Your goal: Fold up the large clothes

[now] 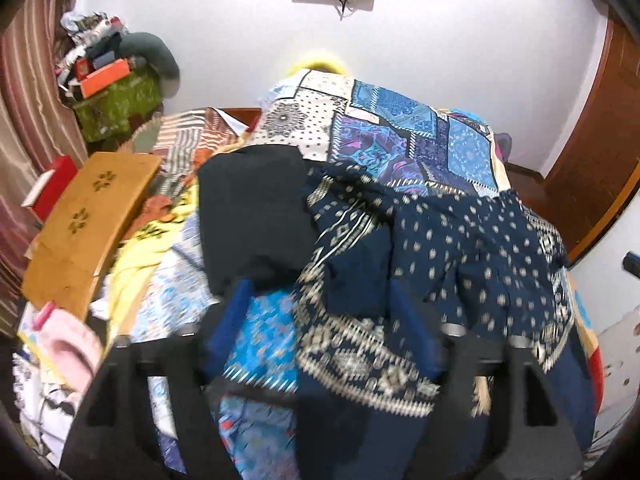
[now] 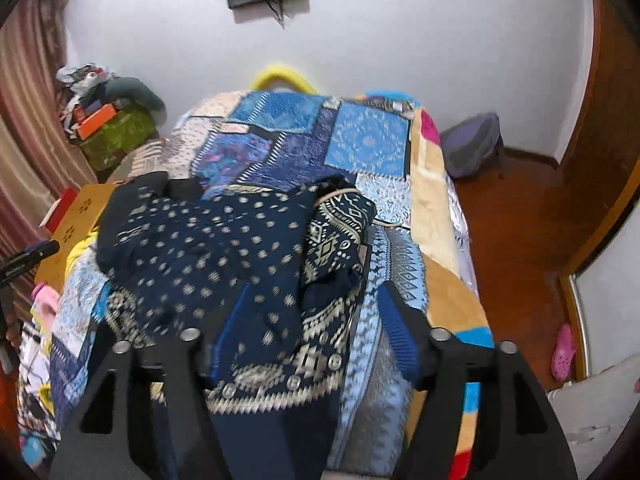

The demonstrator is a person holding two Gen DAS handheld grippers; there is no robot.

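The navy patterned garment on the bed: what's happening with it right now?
A person with a handheld gripper in each hand is working on the navy patterned garment, which lies crumpled, not yet folded, on the patchwork bedspread. The left gripper and right gripper both hang over its near hem with jaws apart; neither clearly pinches cloth. A plain black garment lies beside it, toward the cardboard box.

The navy garment [image 2: 224, 248] is thin matt cloth with a cream printed pattern, lying on a patchwork bedspread [image 2: 360, 140] of printed cotton-like cloth. The right gripper [image 2: 308, 320] is matt black plastic with ribbed blue pads [image 2: 394, 326] and dull metal pins. The floor [image 2: 520, 216] is glossy reddish wood
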